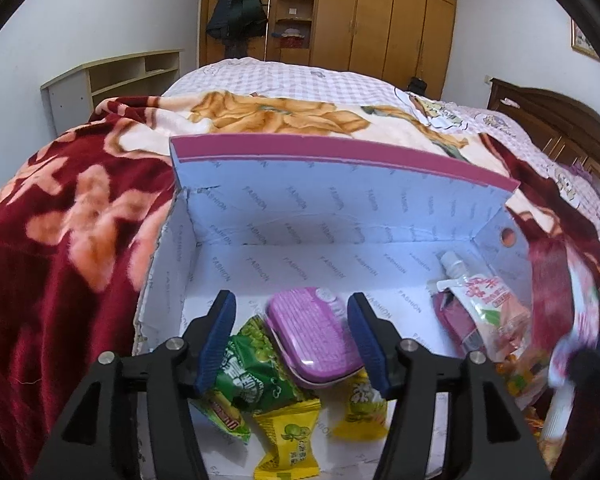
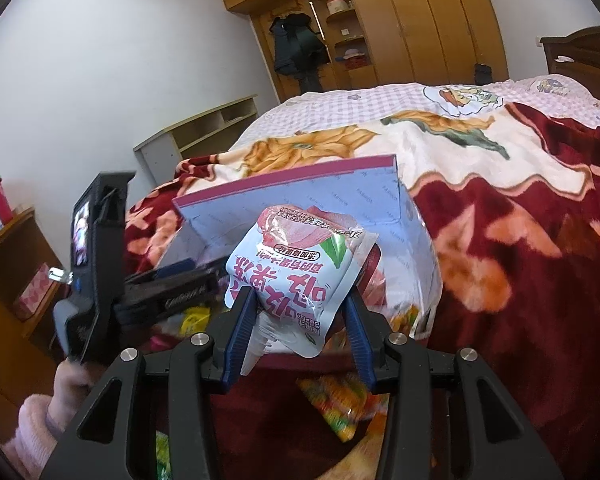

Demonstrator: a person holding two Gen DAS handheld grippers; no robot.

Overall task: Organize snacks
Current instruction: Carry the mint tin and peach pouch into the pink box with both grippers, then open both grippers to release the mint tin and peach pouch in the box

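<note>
The left tongs point(image 1: 290, 340) are tilting downward over the open cardboard box point(image 1: 340, 204) sitting on the bed's red floral blanket point(image 1: 60, 240), released, their blue pads standing clear on either side of the purple tin point(image 1: 312, 344) lying inside. Green and yellow candy packets point(image 1: 260, 392) are lying under and beside the tin, and a spouted jelly pouch point(image 1: 488, 308) is leaning in the box's right corner. The right tongs point(image 2: 300, 320) are angling down toward the box, clenching a white-and-pink drink pouch point(image 2: 296, 268) above the near edge. A pink sleeve point(image 2: 40, 420) is showing behind the left tool.
</note>
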